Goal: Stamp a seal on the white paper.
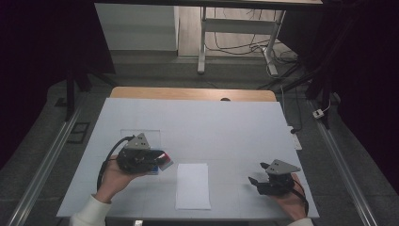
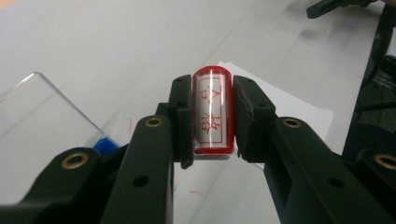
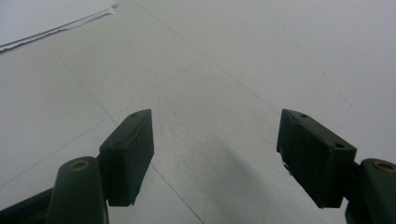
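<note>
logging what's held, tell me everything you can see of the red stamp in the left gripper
The small red-rimmed stamp with a white face is a rounded oblong of glossy plastic. Its face carries red characters inside a thin red frame and points toward the left gripper's camera. It stands lengthwise between the left gripper, whose black fingers press on its two long sides. A pale base shows at its lower end. It is held above the white table, near the white paper sheet.
</note>
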The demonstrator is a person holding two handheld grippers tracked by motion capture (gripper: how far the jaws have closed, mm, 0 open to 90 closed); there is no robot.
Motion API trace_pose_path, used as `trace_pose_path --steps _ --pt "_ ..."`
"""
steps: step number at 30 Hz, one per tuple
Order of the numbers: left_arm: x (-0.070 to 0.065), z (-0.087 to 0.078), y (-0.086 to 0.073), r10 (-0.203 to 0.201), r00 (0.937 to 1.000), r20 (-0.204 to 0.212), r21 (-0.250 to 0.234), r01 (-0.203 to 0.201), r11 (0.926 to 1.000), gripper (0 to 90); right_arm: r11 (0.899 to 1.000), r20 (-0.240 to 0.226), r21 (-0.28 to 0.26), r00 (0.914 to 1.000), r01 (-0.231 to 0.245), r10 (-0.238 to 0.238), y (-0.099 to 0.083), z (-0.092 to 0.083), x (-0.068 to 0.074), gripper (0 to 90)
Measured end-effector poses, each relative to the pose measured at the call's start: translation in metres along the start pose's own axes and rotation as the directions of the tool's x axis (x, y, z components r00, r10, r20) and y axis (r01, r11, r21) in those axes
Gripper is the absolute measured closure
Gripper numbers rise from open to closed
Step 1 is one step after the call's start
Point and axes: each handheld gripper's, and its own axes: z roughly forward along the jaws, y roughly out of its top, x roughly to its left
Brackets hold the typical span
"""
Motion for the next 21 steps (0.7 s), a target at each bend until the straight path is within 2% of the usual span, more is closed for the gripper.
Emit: trace_pose_path --steps 14,21 --pt "-0.017 0.02 0.008 0.045 0.9977 0.051 0.031 -0.047 0.9984 70.0 1.0 -0.006 -0.002 1.0 0.003 -0.003 0.0 0.0 0.001 27.0" --pt "-0.022 0.029 0.01 0.051 0.9967 0.064 0.039 -0.053 0.9978 70.0 1.0 -0.007 -0.001 1.0 0.004 -0.004 0.0 0.001 0.0 27.0"
